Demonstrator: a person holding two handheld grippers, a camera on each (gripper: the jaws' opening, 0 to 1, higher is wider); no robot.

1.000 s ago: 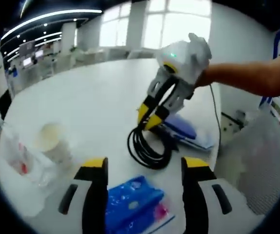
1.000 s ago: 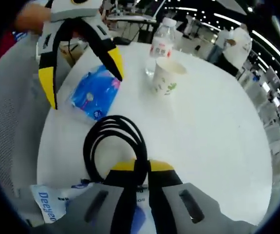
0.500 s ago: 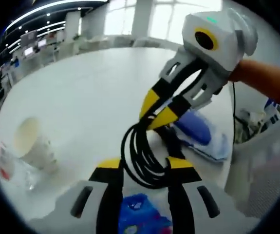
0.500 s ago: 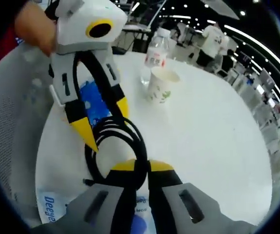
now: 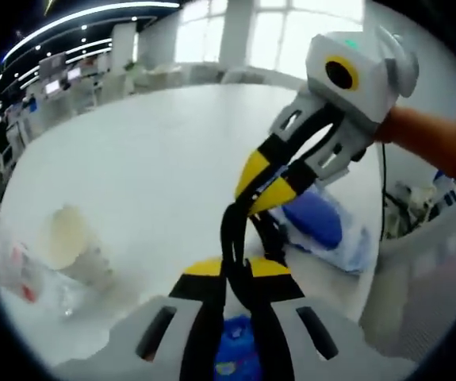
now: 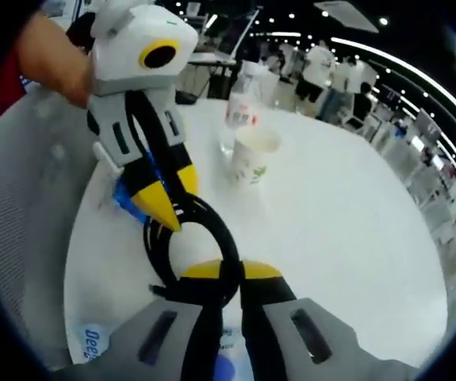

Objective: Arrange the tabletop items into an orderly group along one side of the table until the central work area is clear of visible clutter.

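Observation:
A black coiled cable [image 5: 235, 234] hangs over the white round table [image 5: 148, 151], gripped from both sides. In the left gripper view my left gripper [image 5: 238, 270] is shut on the coil's near side. My right gripper [image 5: 264, 184] comes in from the upper right, shut on its far side. In the right gripper view my right gripper [image 6: 231, 274] pinches the cable [image 6: 216, 230] at the bottom, and the left gripper [image 6: 168, 200] clamps the coil's left side. A blue pack [image 5: 235, 357] lies under the left jaws, partly hidden.
A paper cup [image 6: 251, 155] and a water bottle [image 6: 239, 111] stand together on the table [image 6: 346, 238]. A blue and white pouch [image 5: 315, 222] lies near the table edge. A grey mesh chair [image 5: 418, 302] stands beside it. People stand in the background.
My left gripper moved in from the blue pack to the cable coil and its jaws went from wide open to shut on it. The right gripper kept its hold.

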